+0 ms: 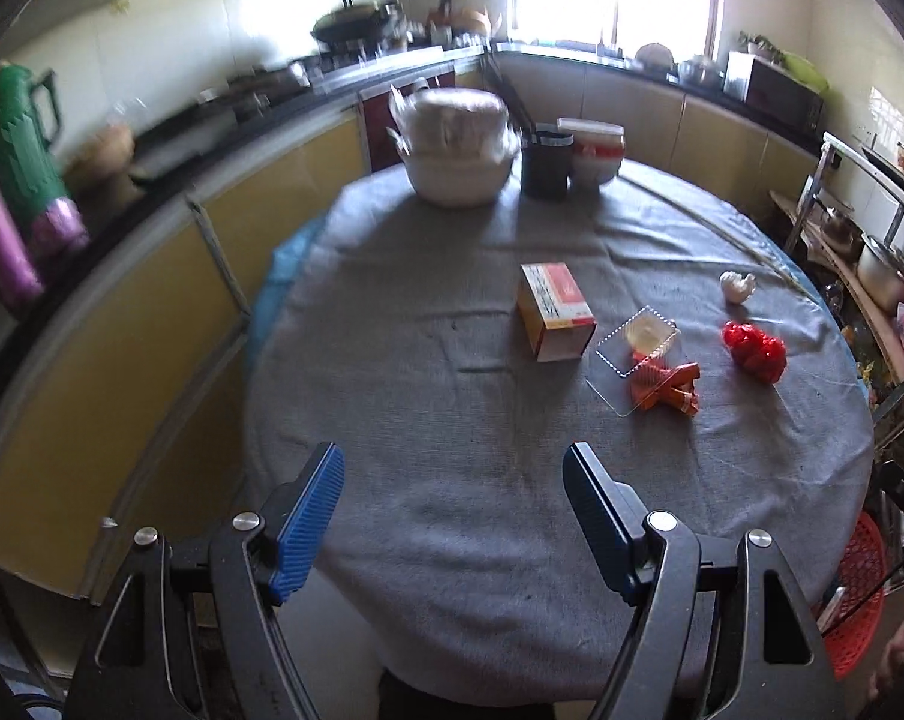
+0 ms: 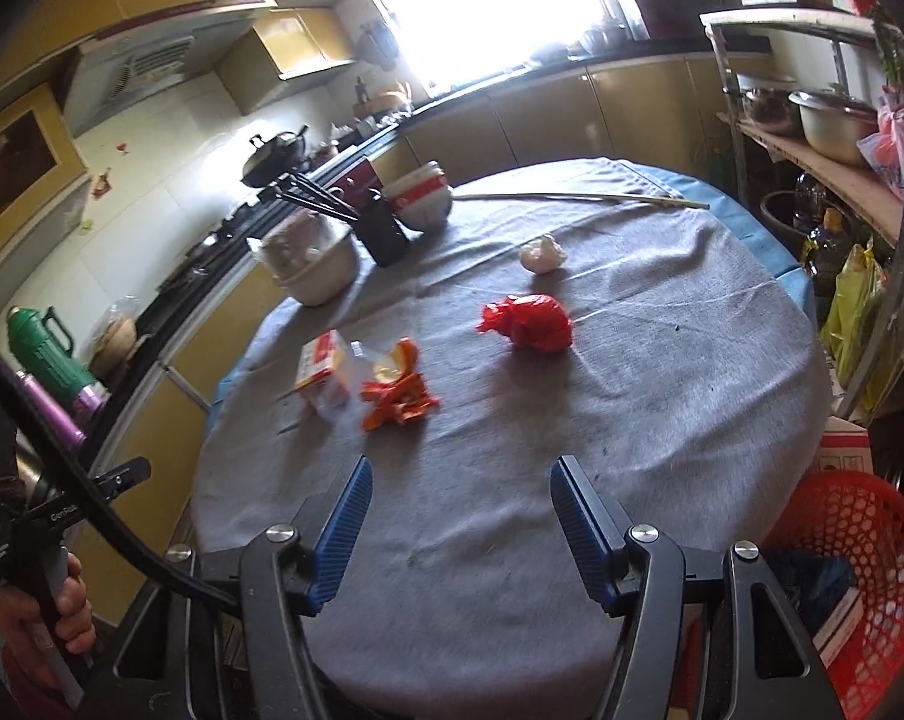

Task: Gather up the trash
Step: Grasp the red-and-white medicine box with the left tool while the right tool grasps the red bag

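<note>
Trash lies on a round table under a grey cloth (image 1: 452, 324): a small orange and white box (image 1: 556, 309), a clear plastic tray (image 1: 631, 354), orange wrappers (image 1: 667, 390), a crumpled red bag (image 1: 754, 351) and a white wad (image 1: 736, 286). The same items show in the right wrist view: box (image 2: 323, 369), wrappers (image 2: 398, 399), red bag (image 2: 529, 321), white wad (image 2: 541, 253). My left gripper (image 1: 452, 480) is open and empty over the near table edge. My right gripper (image 2: 457, 492) is open and empty, short of the wrappers.
A red mesh basket (image 2: 859, 546) stands on the floor right of the table, with something dark inside. Covered bowls (image 1: 457, 144), a black holder (image 1: 546, 162) and stacked bowls (image 1: 592, 147) stand at the far edge. Counters run along the left; a shelf rack (image 2: 811, 138) is right.
</note>
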A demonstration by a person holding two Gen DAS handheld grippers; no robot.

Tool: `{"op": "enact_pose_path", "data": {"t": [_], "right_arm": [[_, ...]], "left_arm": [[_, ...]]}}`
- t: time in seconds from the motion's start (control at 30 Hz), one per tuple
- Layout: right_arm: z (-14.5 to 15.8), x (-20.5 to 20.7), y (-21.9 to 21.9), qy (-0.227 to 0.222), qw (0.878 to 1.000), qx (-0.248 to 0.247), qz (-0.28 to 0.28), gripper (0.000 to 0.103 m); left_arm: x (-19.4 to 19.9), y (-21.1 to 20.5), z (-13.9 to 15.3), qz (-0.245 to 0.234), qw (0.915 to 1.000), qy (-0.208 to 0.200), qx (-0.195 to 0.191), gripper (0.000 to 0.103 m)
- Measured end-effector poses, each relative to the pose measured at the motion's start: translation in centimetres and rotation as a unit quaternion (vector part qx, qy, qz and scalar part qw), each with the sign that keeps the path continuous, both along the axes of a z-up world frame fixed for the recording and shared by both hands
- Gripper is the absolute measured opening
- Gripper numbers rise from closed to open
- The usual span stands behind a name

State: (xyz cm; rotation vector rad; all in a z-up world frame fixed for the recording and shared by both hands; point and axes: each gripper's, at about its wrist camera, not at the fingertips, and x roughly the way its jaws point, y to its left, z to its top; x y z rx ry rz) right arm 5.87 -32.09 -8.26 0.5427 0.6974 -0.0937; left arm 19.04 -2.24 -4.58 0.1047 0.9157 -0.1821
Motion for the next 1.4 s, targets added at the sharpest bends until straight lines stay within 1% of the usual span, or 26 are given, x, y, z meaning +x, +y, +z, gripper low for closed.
{"op": "enact_pose_path", "data": {"t": [0.13, 0.2, 0.3, 0.4, 0.53, 0.63, 0.73, 0.87, 1.0, 1.13, 1.2, 1.23, 1.27, 1.3, 1.33, 1.37, 1.4], "right_arm": [[-0.9, 2.7, -1.9, 0.009, 1.0, 0.0, -0.008, 0.066], [-1.3, 4.1, -2.8, 0.012, 1.0, -0.003, -0.009, 0.066], [-1.9, 6.1, -4.0, 0.022, 1.0, -0.011, -0.006, 0.066], [-2.7, 8.0, -5.1, 0.029, 1.0, -0.008, -0.004, 0.066], [-3.7, 10.5, -6.4, 0.037, 0.999, 0.004, -0.006, 0.066], [-4.3, 12.2, -7.1, 0.038, 0.999, 0.014, -0.008, 0.066], [-4.8, 13.8, -7.5, 0.042, 0.999, 0.005, -0.005, 0.066], [-5.4, 15.7, -8.3, 0.047, 0.999, -0.002, 0.004, 0.066], [-6.0, 17.8, -8.8, 0.05, 0.998, 0.001, 0.026, 0.066], [-7.5, 20.1, -8.7, 0.079, 0.996, 0.0, 0.048, 0.066], [-8.5, 20.7, -8.4, 0.091, 0.994, 0.007, 0.056, 0.065], [-8.8, 20.7, -8.3, 0.092, 0.994, 0.01, 0.058, 0.064], [-9.0, 20.5, -8.1, 0.088, 0.995, 0.008, 0.056, 0.054], [-9.1, 20.4, -7.9, 0.084, 0.995, 0.004, 0.054, 0.052], [-9.3, 20.2, -7.6, 0.082, 0.995, 0.002, 0.054, 0.051], [-9.3, 19.9, -7.5, 0.078, 0.996, -0.001, 0.051, 0.049], [-9.3, 19.6, -7.4, 0.076, 0.996, -0.003, 0.048, 0.048]], "left_arm": [[5.0, -0.9, -1.4, -0.015, 0.9978, 0.058, -0.027, 0.076], [7.0, -0.6, -1.5, -0.008, 0.9966, 0.072, -0.038, 0.076], [9.7, 0.3, -1.7, 0.017, 0.9947, 0.089, -0.05, 0.076], [11.9, 0.6, -2.1, 0.026, 0.9915, 0.112, -0.062, 0.076], [14.2, -0.8, -2.4, 0.022, 0.9902, 0.126, -0.057, 0.076], [16.0, -3.0, -2.9, 0.011, 0.9896, 0.136, -0.045, 0.076], [18.0, -5.9, -3.7, -0.006, 0.9874, 0.153, -0.039, 0.076], [19.8, -9.0, -4.8, -0.023, 0.9845, 0.171, -0.031, 0.076], [20.9, -11.0, -6.6, -0.027, 0.9799, 0.196, -0.028, 0.076], [21.7, -12.0, -8.1, -0.019, 0.9772, 0.21, -0.022, 0.076], [21.8, -12.3, -8.7, -0.018, 0.9764, 0.214, -0.023, 0.076], [21.7, -12.3, -8.9, -0.018, 0.9763, 0.214, -0.025, 0.076], [21.7, -12.5, -9.2, -0.02, 0.976, 0.215, -0.029, 0.076], [21.6, -12.6, -9.3, -0.021, 0.9761, 0.214, -0.03, 0.075], [21.6, -12.7, -9.6, -0.022, 0.9762, 0.213, -0.031, 0.063], [21.6, -12.7, -9.8, -0.021, 0.9759, 0.215, -0.03, 0.054], [21.7, -12.5, -10.1, -0.02, 0.9746, 0.22, -0.036, 0.05]]}}
